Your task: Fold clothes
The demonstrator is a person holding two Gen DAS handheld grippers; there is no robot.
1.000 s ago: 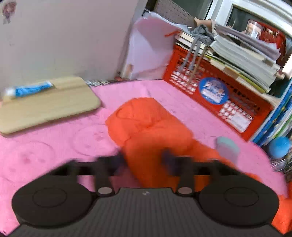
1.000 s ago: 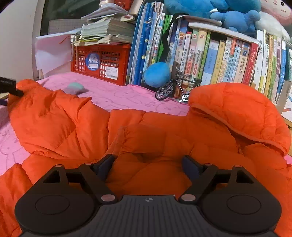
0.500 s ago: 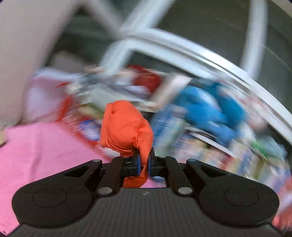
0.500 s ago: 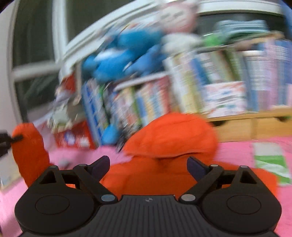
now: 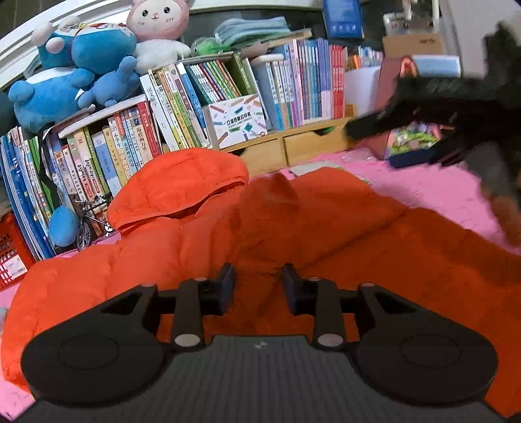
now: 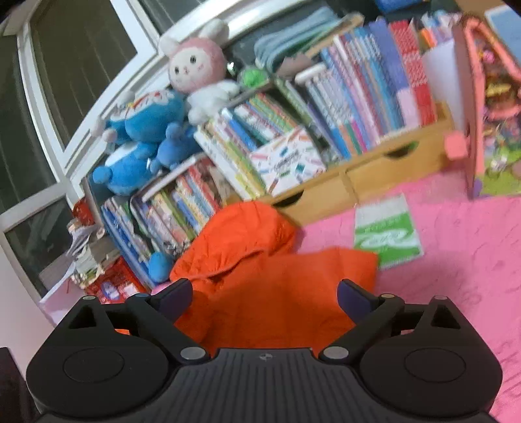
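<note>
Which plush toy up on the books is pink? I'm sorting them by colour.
The rabbit plush, sitting rightmost of the toys on top of the books. It has a pink head and white body; the plush toys left of it are blue and white.

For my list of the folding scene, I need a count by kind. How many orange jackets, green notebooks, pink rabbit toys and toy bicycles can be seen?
Orange jacket: 1
Green notebook: 1
Pink rabbit toy: 1
Toy bicycle: 1
Total: 4
</note>
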